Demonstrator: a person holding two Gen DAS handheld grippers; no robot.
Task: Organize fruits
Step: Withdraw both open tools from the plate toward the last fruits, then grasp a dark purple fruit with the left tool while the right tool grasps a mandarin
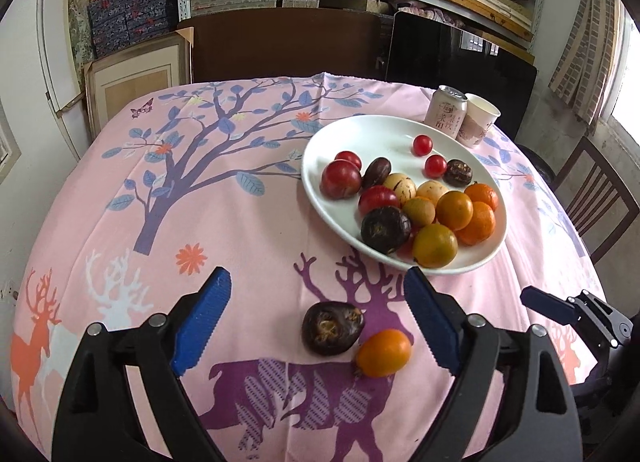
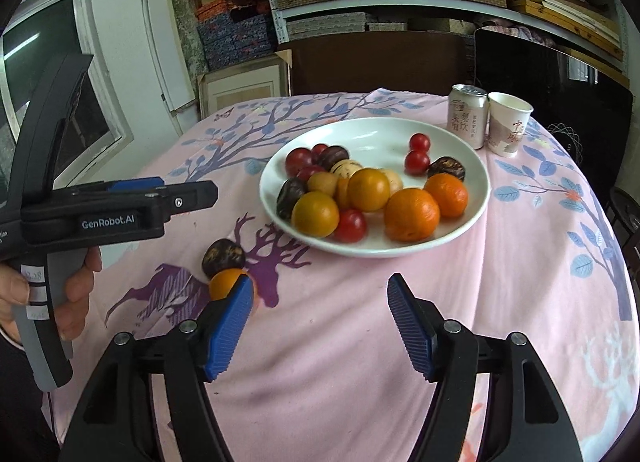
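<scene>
Two stray fruits sat off the plate, both grippers empty

The dark wrinkled round fruit (image 1: 332, 327) and the small orange oval fruit (image 1: 383, 352) touched each other on the bench, just in front of the white ceramic plate (image 1: 316, 178). Left gripper (image 1: 316, 322) fingers were spread around them; right gripper (image 2: 320, 322) fingers were spread over bare cloth. Both looked light, roundish, probably rolly, so grab across the middle. Only the right view showed the hand (image 2: 76, 286).

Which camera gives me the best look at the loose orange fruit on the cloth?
Left wrist view: the orange fruit lies whole and unobstructed between the open left gripper fingers, touching the dark fruit. In the right wrist view, a blue finger covers part of it.
</scene>
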